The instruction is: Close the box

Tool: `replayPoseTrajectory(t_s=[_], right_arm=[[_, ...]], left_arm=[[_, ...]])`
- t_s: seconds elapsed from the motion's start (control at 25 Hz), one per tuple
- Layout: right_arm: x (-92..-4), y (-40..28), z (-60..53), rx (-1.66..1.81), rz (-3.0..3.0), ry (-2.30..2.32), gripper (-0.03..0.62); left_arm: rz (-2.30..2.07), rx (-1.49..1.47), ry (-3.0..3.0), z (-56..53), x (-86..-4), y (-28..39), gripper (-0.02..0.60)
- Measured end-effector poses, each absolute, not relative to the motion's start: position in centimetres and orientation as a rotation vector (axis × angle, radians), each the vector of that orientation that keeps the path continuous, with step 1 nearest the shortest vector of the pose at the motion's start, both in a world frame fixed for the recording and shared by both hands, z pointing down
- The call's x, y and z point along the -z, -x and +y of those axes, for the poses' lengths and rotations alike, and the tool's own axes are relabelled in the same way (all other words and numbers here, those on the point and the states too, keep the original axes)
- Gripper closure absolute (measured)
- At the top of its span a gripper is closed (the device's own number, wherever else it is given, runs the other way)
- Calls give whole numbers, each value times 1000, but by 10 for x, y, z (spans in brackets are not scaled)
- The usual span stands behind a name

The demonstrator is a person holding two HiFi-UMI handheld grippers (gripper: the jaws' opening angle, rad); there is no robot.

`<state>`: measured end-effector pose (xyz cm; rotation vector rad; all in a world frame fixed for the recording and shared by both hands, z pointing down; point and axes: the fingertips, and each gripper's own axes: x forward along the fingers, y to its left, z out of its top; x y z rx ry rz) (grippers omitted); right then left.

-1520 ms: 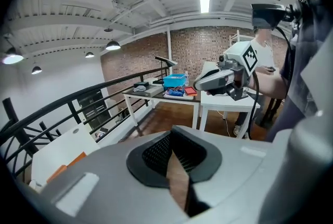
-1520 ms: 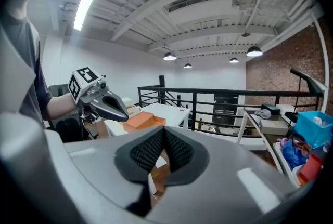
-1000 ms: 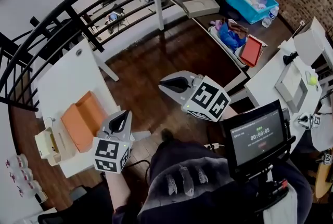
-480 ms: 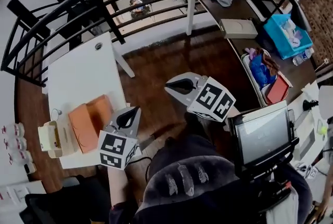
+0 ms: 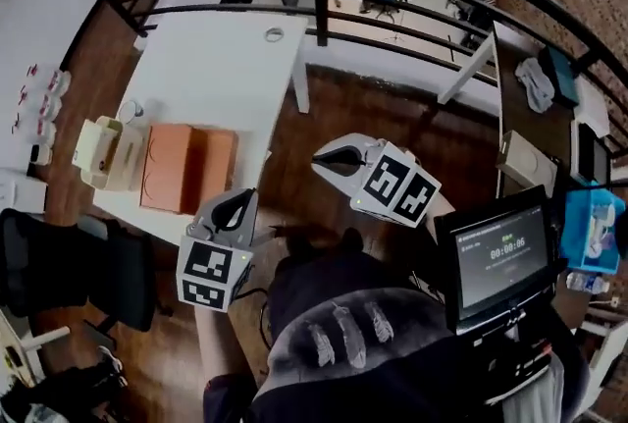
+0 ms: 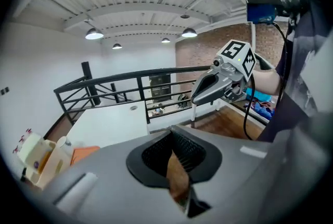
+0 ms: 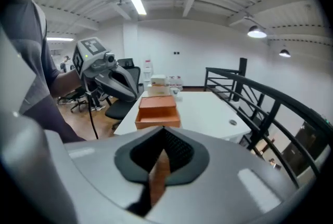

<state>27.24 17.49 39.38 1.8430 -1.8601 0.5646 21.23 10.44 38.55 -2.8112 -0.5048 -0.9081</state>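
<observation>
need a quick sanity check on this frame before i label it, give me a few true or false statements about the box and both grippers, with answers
1. The orange box sits on the white table. True.
2. The left gripper is gripping the orange box. False: it is held in the air apart from the box, jaws together on nothing.
3. A cream box stands right beside the orange box on the table. True.
4. The right gripper rests on the table. False: it is held up over the wooden floor, off to the side of the table, jaws together.
</observation>
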Motion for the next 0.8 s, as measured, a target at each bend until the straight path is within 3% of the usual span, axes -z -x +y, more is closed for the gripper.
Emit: replayPoseTrajectory(t_s=[0.44, 0.8], right_arm=[[-427, -218, 29, -428, -2025, -1313, 589], [-490, -213, -5, -500, -2077, -988, 589]], left_arm=[[-62, 1024, 2997, 6, -419, -150, 568], [73, 1205, 3070, 6, -475, -170, 567]])
